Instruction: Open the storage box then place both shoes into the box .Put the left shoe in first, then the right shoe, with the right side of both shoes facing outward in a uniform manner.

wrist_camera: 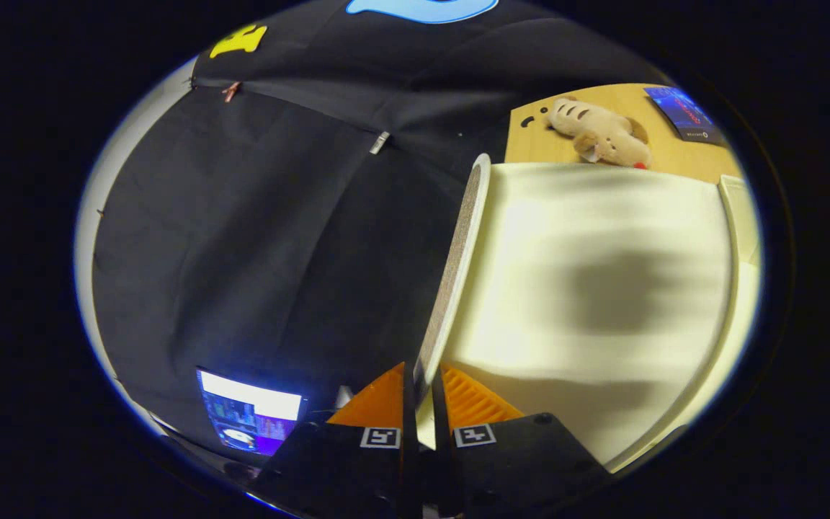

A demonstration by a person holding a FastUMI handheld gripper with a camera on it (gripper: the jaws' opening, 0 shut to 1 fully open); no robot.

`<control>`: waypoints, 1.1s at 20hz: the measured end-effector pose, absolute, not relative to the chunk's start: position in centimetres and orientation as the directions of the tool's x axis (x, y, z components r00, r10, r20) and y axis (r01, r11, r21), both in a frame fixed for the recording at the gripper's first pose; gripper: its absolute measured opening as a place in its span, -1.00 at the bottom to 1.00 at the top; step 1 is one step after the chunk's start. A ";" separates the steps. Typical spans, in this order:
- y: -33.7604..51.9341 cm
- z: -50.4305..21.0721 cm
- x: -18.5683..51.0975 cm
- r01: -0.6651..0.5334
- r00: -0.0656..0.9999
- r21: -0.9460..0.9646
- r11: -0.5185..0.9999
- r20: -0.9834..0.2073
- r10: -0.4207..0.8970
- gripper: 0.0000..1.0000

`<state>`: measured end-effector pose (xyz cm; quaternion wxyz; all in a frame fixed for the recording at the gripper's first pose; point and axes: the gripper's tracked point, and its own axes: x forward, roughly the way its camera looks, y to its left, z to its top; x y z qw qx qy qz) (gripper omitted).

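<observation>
Between the two fingers of the gripper (422, 393) stands the thin edge of the storage box lid (458, 259), and both fingers press on it from either side, closed tight around it. From the fingers the lid's rim runs up and away, its pale inner face (602, 288) spreading out to one side with a soft dark shadow across the middle. Beyond the far end of the lid lies a wooden tabletop (674, 155), and on it rests a plush toy (599, 133), with a dark card (685, 115) lying near it. On the other side of the lid hangs the black cloth wall (256, 216), and low against it, beside the fingers, glows a small screen (249, 418).
</observation>
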<state>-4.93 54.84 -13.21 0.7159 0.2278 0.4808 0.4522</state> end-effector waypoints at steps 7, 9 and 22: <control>47.4 -9.3 -5.2 -0.636 0.254 0.576 0.514 -0.473 0.844 0.96; 43.1 -7.7 -4.5 -0.639 0.335 0.528 0.559 -0.463 0.821 0.95; 11.6 -13.9 1.2 -0.364 0.689 0.132 0.922 -0.628 0.362 0.96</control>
